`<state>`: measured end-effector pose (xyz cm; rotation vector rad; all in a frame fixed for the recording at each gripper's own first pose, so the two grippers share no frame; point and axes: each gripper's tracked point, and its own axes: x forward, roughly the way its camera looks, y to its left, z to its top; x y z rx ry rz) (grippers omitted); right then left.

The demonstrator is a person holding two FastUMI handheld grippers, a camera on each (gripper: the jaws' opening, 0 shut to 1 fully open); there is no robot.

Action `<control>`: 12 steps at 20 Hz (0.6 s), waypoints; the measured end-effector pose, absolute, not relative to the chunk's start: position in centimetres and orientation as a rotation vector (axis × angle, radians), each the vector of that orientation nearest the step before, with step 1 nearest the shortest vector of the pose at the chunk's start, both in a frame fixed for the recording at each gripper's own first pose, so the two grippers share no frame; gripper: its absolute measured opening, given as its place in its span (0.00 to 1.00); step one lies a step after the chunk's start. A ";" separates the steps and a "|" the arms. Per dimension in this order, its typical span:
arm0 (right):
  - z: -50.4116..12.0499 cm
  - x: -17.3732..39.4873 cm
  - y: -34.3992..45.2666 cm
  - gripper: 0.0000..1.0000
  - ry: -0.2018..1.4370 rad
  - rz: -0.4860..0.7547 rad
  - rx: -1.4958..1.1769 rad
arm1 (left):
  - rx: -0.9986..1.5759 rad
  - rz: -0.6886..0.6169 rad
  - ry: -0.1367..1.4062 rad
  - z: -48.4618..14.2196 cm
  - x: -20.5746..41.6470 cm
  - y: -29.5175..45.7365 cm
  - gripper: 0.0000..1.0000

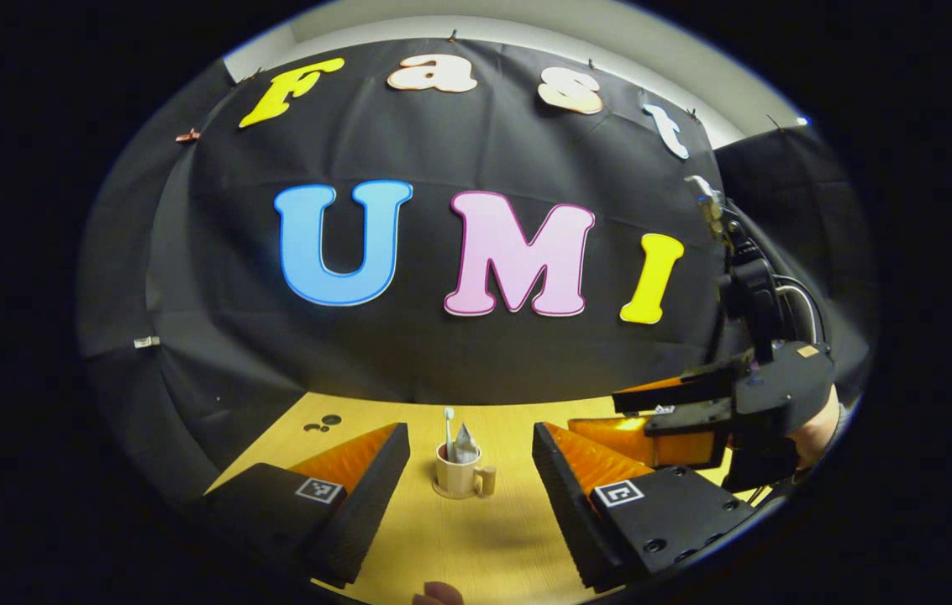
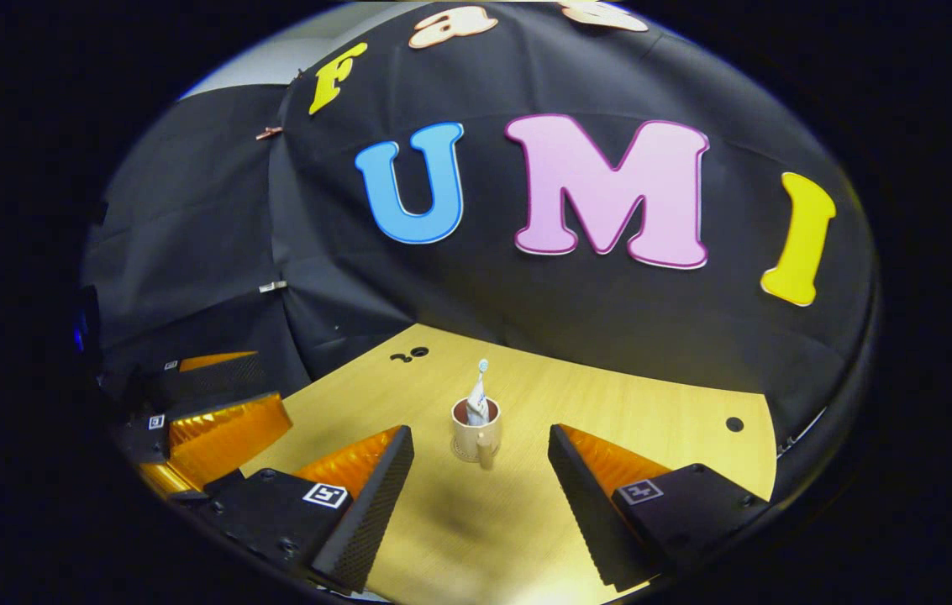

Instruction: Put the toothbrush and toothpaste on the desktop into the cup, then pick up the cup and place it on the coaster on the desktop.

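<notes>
A cream cup [image 1: 459,476] with a handle stands upright on the wooden desktop [image 1: 476,538], on a thin round coaster [image 1: 444,491]. A white toothbrush [image 1: 448,427] and a toothpaste tube [image 1: 466,447] stick up out of it. My left gripper [image 1: 469,437] is open, its fingers on either side of the cup but nearer the camera and apart from it. In the right gripper view the same cup [image 2: 476,435] holds the toothbrush [image 2: 481,370] and toothpaste [image 2: 477,405] and rests on the coaster [image 2: 464,458]. My right gripper [image 2: 480,437] is also open, short of the cup.
The right gripper [image 1: 677,420] hangs over the table's right side in the left gripper view, held by a hand [image 1: 816,433]. The left gripper [image 2: 215,412] sits at the left in the right gripper view. Small dark holes [image 2: 410,355] mark the desktop near the back wall.
</notes>
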<state>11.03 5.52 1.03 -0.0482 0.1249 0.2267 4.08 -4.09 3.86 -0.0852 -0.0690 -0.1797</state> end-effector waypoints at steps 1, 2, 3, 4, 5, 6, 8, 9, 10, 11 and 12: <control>1.5 10.3 5.2 0.99 0.112 0.218 -0.033 | -0.080 -0.188 -0.086 4.9 3.8 -4.5 0.93; 1.8 9.4 4.9 0.99 0.101 0.215 -0.011 | -0.076 -0.200 -0.103 5.7 3.7 -5.0 0.94; 2.2 8.6 4.6 0.99 0.086 0.209 0.008 | -0.070 -0.220 -0.112 6.3 3.5 -5.6 0.94; 2.8 8.1 4.0 0.99 0.074 0.192 0.019 | -0.062 -0.235 -0.113 6.4 3.2 -6.2 0.94; 3.3 7.7 3.4 0.99 0.063 0.176 0.029 | -0.054 -0.243 -0.109 6.4 3.1 -6.7 0.94; 3.7 7.0 3.1 0.98 0.050 0.166 0.037 | -0.054 -0.249 -0.104 6.6 3.0 -7.0 0.94; 4.1 6.0 2.6 0.98 0.042 0.152 0.038 | -0.059 -0.261 -0.100 6.7 2.8 -7.9 0.94; 4.2 5.5 2.3 0.98 0.039 0.144 0.036 | -0.059 -0.263 -0.092 6.6 2.8 -8.2 0.94; 4.4 5.2 2.2 0.98 0.041 0.141 0.030 | -0.064 -0.265 -0.086 6.6 2.6 -8.5 0.94; 4.7 4.6 2.1 0.98 0.034 0.140 0.025 | -0.068 -0.272 -0.084 6.7 2.5 -8.8 0.94; 5.2 4.3 2.2 0.98 0.022 0.143 0.016 | -0.067 -0.277 -0.085 6.7 2.5 -9.0 0.94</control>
